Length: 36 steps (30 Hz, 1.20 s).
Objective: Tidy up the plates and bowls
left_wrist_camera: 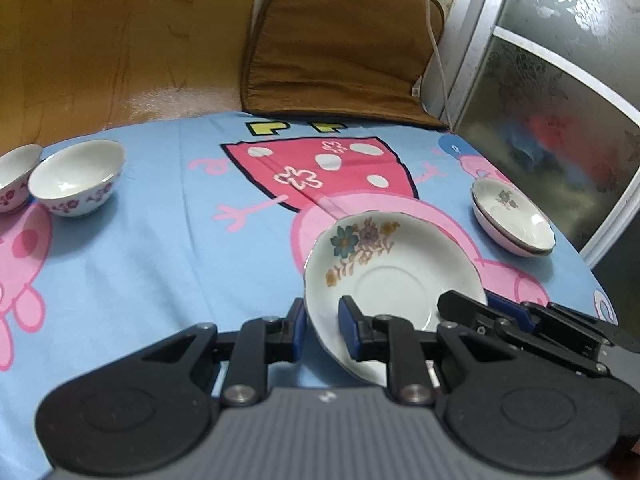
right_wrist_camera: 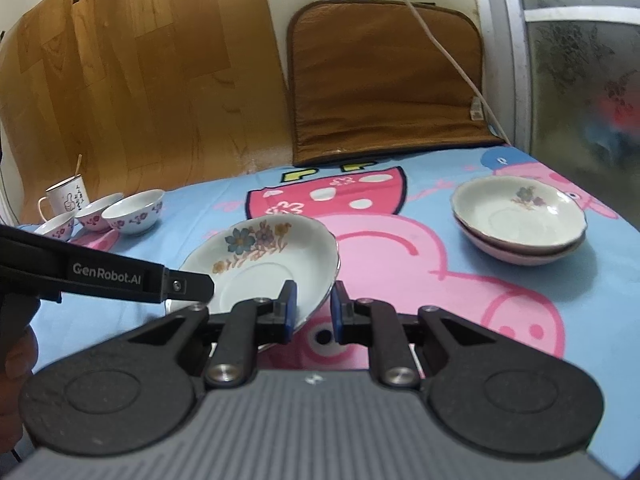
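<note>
Left wrist view: I have the floral plate (left_wrist_camera: 384, 264) tilted, clamped at opposite rims by my left gripper (left_wrist_camera: 324, 328) and right gripper (right_wrist_camera: 314, 308), flowers pointing away.

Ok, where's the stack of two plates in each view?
Left wrist: stack of two plates at right edge, beside the frosted door.
Right wrist: stack at right, beyond the held flowered plate.
Shared landmark: brown cushion against the wall.

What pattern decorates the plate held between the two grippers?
A cluster of blue, purple and tan flowers on the white plate, clearest in the right wrist view.
</note>
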### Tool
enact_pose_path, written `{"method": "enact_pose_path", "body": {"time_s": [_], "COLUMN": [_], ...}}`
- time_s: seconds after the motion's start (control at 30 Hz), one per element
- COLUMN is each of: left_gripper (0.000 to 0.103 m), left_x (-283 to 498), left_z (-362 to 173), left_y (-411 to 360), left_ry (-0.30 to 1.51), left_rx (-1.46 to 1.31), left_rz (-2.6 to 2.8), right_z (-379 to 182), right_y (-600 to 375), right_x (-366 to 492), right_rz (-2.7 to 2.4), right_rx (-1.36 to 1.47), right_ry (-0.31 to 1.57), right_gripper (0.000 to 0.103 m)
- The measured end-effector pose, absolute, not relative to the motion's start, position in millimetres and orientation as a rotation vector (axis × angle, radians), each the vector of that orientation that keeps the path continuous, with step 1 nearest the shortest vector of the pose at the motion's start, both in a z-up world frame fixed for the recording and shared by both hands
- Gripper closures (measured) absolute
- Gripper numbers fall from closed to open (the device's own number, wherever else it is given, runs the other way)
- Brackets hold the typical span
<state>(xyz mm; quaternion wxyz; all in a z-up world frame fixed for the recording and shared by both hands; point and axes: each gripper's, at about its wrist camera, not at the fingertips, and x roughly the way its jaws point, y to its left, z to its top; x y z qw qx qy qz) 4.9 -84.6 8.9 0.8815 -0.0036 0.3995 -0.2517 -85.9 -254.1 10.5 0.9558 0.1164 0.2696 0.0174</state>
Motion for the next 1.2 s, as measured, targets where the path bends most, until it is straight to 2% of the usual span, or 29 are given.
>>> {"method": "enact_pose_path", "body": {"time_s": [0.67,1.2], "left_gripper": [0.084,0.083], "left_x": [-1,27], "left_z": [17,39], "left_y": [-132,-240], "left_ry": [0.822,0.747], "left_rx": [0.094,0.185], "left_rz": [-0.573,-0.708], "right_z": [5,12], "right_y": [-287,-354], "right_x": [-101,-93], "right_rz": [-0.028,-0.228], "right_rx": [0.309,0.288], "right_ry": [0.496,0.385], "right_gripper": [0.083,0.083]}}
